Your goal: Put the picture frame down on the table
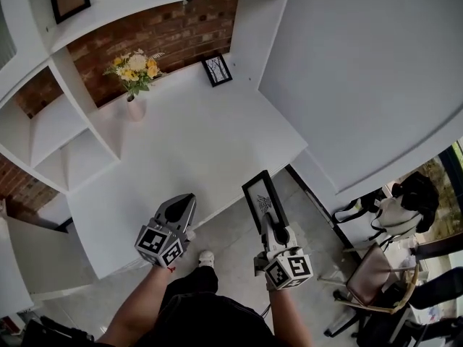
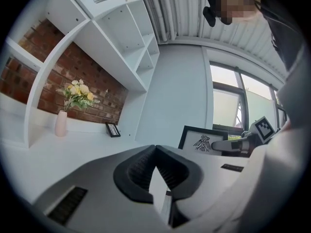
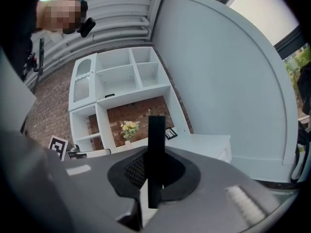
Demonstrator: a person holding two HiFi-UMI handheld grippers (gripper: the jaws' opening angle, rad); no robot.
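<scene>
In the head view, a white bench [image 1: 202,143] runs beneath a brick wall [image 1: 166,31] and white shelves [image 1: 65,139]. A vase [image 1: 135,108] of yellow flowers stands at 10 o'clock and a small frame [image 1: 217,69] at 12. At 5 o'clock the right gripper [image 1: 268,224] carries the picture frame [image 1: 259,197] above the floor [image 1: 231,248], just off the bench's near edge.

In the left gripper view, the left gripper [image 2: 155,147] has its fingers pressed together with nothing between them.

In the right gripper view, the fingers clamp the picture frame edge-on.

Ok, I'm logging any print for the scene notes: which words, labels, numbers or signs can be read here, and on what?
No words or numbers can be read anywhere.
picture frame: a black bird-like drawing, no lettering.
small frame at the back of the table: a dark drawing, too small to show any print.
marker cubes: black-and-white square patterns, no text.
</scene>
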